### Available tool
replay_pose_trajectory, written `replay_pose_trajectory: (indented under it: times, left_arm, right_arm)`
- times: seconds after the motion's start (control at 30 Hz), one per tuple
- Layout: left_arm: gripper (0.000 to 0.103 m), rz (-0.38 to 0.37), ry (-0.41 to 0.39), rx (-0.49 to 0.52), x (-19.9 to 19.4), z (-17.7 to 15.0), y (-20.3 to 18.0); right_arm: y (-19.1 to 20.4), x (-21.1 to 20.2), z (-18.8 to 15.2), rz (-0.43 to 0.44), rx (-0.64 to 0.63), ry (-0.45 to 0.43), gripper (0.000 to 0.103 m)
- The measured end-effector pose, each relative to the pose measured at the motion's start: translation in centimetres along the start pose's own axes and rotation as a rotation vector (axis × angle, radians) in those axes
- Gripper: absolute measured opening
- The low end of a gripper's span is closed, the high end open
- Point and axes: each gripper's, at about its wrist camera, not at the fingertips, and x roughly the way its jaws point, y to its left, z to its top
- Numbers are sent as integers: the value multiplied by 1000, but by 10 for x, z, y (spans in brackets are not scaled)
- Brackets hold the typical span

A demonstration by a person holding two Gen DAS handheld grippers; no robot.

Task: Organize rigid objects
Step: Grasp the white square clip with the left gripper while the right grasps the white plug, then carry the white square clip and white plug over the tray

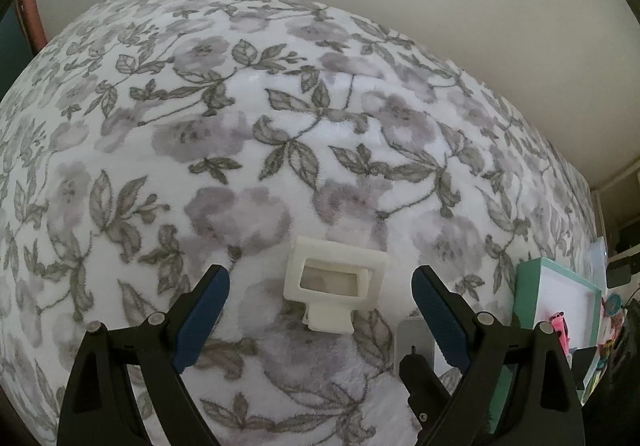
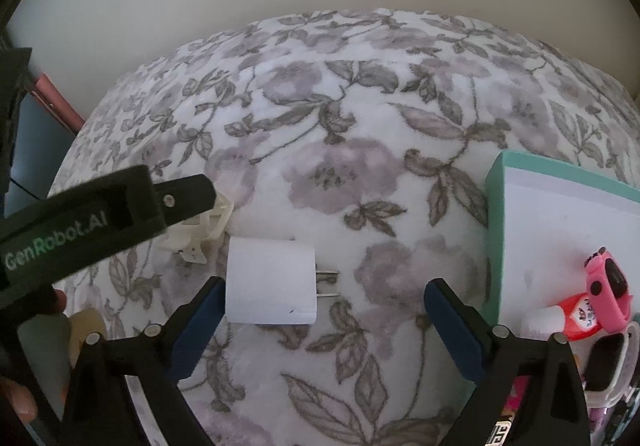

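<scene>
A cream plastic clip (image 1: 335,286) lies on the floral blanket (image 1: 240,125), between the open fingers of my left gripper (image 1: 320,278), untouched. In the right wrist view a white plug adapter (image 2: 270,282) lies on the blanket (image 2: 360,125), prongs pointing right, just ahead of my open right gripper (image 2: 322,292) and near its left finger. The left gripper's black body (image 2: 100,213) reaches in from the left over the clip (image 2: 208,224). A teal box (image 2: 560,246) with a white floor holds a pink watch (image 2: 606,286) and a small red-and-white tube (image 2: 568,320).
The teal box also shows at the right edge of the left wrist view (image 1: 560,306), with the adapter's corner (image 1: 416,342) beside it. A pale wall rises behind the bed. A white-framed item (image 2: 612,366) lies at the box's near end.
</scene>
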Motion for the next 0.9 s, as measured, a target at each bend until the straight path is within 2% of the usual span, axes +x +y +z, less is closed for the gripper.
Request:
replay_pose_trajectory:
  times: [0.13,0.23,0.3,0.63,0.73,0.9]
  left_arm:
    - [84,0,3,18,3,-1,-3]
    - [70,-3,11,21,6,-1,-3]
    - [54,-13,11,17,7,-2,-2]
    - [53,-19,13,-4,3,-1,2]
    - [53,-9,18,-14,1,-1,5]
    - [53,-3,26,-30,0,-2,8]
  right_arm:
    - [5,3,0,12,-14,9,90]
    - [10,4,-1,11,-36,13,85]
    - [11,5,-1,12,-42,14,83]
    - [12,4,-1,43,-46,15,71]
    - [15,3,-1,65,-50,16,61]
    - [17,3,-1,58,-64,17,61]
